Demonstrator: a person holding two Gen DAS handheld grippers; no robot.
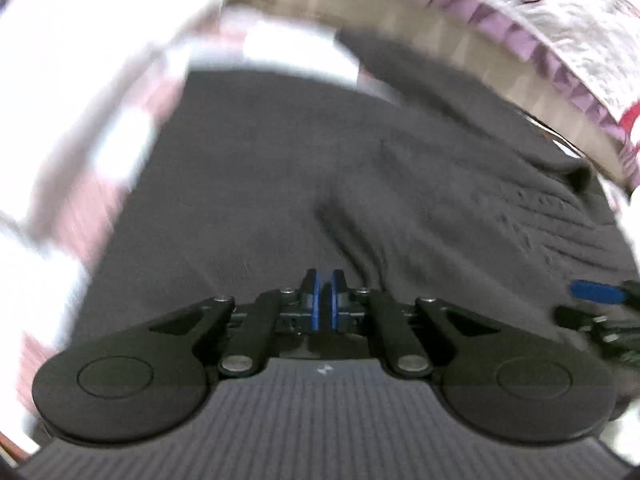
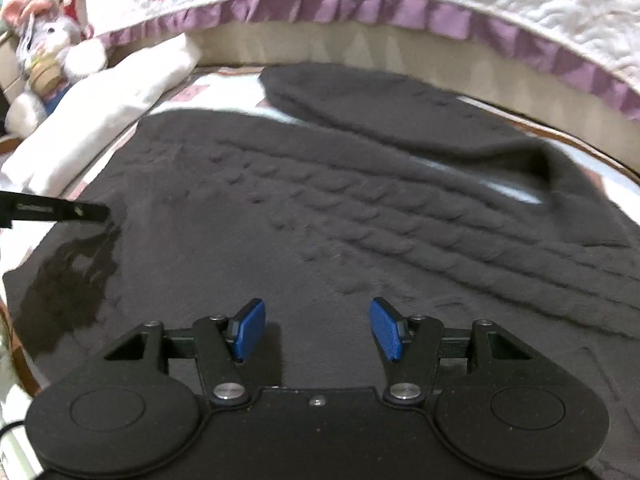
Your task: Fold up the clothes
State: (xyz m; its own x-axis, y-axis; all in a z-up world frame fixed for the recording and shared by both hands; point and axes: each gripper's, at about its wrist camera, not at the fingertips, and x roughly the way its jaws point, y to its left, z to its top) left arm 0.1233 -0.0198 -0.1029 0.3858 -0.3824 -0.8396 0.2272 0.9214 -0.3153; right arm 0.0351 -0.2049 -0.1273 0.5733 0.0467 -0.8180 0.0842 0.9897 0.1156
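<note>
A dark grey sweater (image 2: 320, 200) lies spread flat. The left claw (image 1: 324, 280) sits closed against its fabric; whether it pinches any is unclear. The right claw (image 2: 318, 330) hovers over it, jaws wide, empty.

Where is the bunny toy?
The bunny toy sits at the far upper left of the right wrist view, beside the folded white cloth and left of the dark grey sweater, under the quilt's purple edge.
</note>
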